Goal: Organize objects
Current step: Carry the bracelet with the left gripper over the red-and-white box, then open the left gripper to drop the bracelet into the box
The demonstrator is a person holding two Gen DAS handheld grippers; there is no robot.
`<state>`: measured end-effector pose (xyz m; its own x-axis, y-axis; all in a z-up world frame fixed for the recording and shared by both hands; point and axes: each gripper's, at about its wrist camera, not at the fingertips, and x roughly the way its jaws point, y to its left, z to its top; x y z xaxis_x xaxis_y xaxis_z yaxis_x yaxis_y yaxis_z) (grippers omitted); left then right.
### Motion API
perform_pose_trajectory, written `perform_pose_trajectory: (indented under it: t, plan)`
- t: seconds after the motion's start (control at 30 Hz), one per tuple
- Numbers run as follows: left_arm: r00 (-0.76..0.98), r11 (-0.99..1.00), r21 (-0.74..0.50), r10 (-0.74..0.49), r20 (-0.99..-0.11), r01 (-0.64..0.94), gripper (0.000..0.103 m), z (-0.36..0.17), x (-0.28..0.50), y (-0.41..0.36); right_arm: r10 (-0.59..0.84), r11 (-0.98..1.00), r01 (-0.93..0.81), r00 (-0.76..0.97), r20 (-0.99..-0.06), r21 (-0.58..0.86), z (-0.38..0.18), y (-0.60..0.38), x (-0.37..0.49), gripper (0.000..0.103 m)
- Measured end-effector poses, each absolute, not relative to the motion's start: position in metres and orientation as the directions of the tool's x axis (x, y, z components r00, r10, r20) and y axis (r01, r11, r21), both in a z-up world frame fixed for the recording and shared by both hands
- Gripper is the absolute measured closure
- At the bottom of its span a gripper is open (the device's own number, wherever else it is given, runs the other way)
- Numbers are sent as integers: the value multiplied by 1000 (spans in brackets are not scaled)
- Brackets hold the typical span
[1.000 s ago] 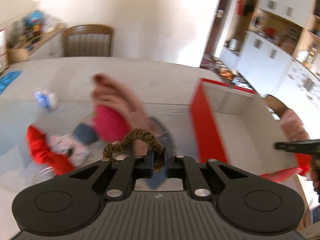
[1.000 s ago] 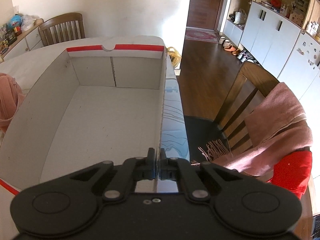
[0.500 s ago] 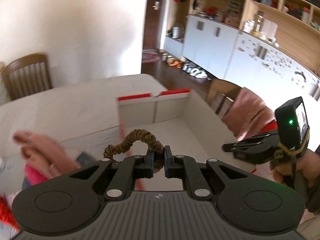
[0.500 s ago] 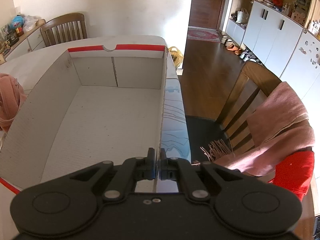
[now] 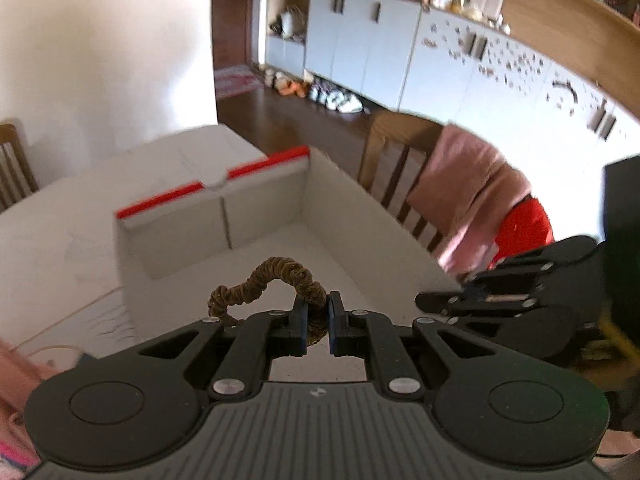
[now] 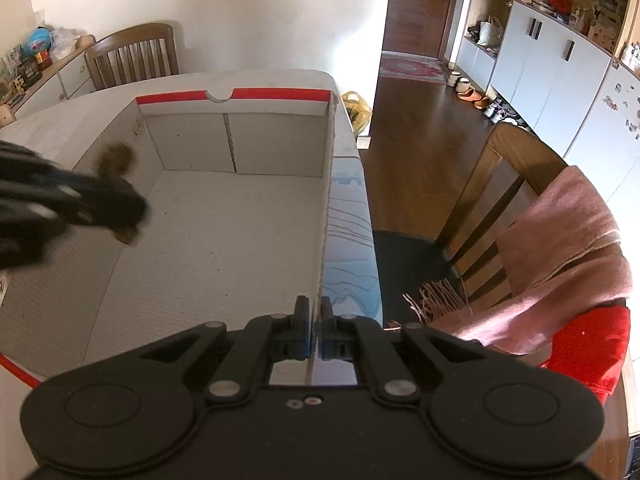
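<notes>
The brown hair tie (image 5: pixel 276 280) is pinched in the closed left gripper (image 5: pixel 317 322) above the one white cardboard box (image 6: pixel 224 232), whose floor is bare. The right gripper (image 6: pixel 314 330) clamps the box's right wall.

Left claw (image 5: pixel 317 322) pinching brown scrunchie (image 5: pixel 276 280), above white box w/ red rim (image 5: pixel 360 216), right claw (image 5: pixel 436 302) beside

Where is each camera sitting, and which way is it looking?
Left wrist: sits on the left gripper, looking along its fingers, shut on the brown hair tie, into the white box; the right gripper shows.
Right wrist: sits on the right gripper, fingers pinching the box's right wall, looking along the box; the left gripper shows, blurred.
Both share the box and the chair.
</notes>
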<state>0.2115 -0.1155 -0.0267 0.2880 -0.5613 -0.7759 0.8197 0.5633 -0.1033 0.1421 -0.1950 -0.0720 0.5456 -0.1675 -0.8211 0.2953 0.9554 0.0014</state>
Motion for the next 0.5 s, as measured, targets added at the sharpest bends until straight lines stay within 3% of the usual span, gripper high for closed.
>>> perform_pose_trajectory:
  t: [0.5]
  plan:
    - [98, 512, -134, -402, -911, 849, 94, -106, 235, -165, -147, 961, 277, 542, -827, 11, -74, -199, 147, 100]
